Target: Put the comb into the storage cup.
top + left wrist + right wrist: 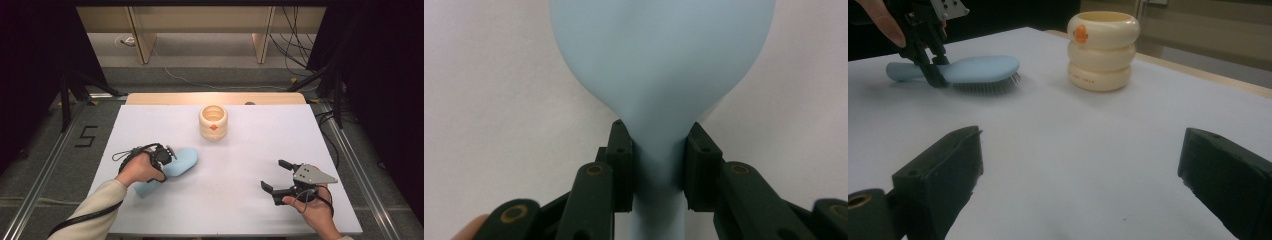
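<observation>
Pale-blue plastic, smooth-backed and oval-headed, the hairbrush (172, 165) lies bristles-down on the left part of the white bench (240, 150), its handle pointing toward the near-left corner. The left tongs (167, 156) come down on it from above and are closed on the narrow neck where head meets handle; that waist is the slimmest and firmest place to pinch, which is likely why the grip sits there rather than on the broad head. The left gripper view shows this best: both black pads (624, 160) press against the sides of the neck, with the head swelling out beyond them. The right tongs (280, 176) rest low over the near-right bench, well apart from the brush, jaws standing wide with nothing between them, seemingly waiting. Beyond, near the far middle of the bench, stands a cream-coloured ribbed holder (213, 121) shaped like three stacked rings, open at the top and marked with a small orange badge; it looks a likely place to stand the brush upright. The right gripper view adds what the high view hides, the dark metal bristles (985, 86) under the head touching the bench, while the high view alone gives the whole layout and the spacing of brush, holder and hands.
</observation>
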The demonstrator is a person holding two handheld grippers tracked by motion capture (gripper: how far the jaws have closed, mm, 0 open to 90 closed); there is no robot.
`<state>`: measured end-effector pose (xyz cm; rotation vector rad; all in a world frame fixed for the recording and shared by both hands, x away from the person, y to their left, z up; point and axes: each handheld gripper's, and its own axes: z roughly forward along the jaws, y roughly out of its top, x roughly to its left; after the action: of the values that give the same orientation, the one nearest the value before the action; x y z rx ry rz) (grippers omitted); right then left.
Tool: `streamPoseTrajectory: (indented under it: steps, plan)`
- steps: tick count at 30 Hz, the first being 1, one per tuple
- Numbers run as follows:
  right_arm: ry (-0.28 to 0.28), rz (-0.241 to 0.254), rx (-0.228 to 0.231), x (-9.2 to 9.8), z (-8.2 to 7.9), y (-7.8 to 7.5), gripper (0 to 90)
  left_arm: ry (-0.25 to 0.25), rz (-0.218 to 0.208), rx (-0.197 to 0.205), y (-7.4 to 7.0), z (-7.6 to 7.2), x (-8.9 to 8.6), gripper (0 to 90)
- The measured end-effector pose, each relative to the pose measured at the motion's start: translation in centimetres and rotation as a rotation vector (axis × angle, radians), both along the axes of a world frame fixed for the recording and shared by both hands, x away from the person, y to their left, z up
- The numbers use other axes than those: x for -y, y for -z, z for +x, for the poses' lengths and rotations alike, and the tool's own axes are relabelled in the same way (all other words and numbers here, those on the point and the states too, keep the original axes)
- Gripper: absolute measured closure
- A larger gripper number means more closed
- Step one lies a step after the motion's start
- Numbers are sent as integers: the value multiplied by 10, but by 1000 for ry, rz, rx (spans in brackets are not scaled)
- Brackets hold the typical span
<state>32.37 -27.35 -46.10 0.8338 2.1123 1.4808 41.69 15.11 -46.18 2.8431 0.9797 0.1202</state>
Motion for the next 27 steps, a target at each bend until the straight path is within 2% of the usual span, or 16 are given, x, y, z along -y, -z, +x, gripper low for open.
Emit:
streamPoseTrajectory:
  steps: [6,10,15,20,27]
  plan:
    - [-1,1,0,0,0,0,51,-8,-12,15,0,-2,-2,694]
    - [0,0,0,0,0,0,51,29,1,39,0,-4,-1,695]
    - [0,1,1,0,0,0,51,28,0,42,-1,-4,-1,695]
    - [0,1,1,0,0,0,51,23,-16,47,-2,-5,-2,695]
    - [1,1,1,0,0,0,51,10,-45,73,-7,-7,-5,695]
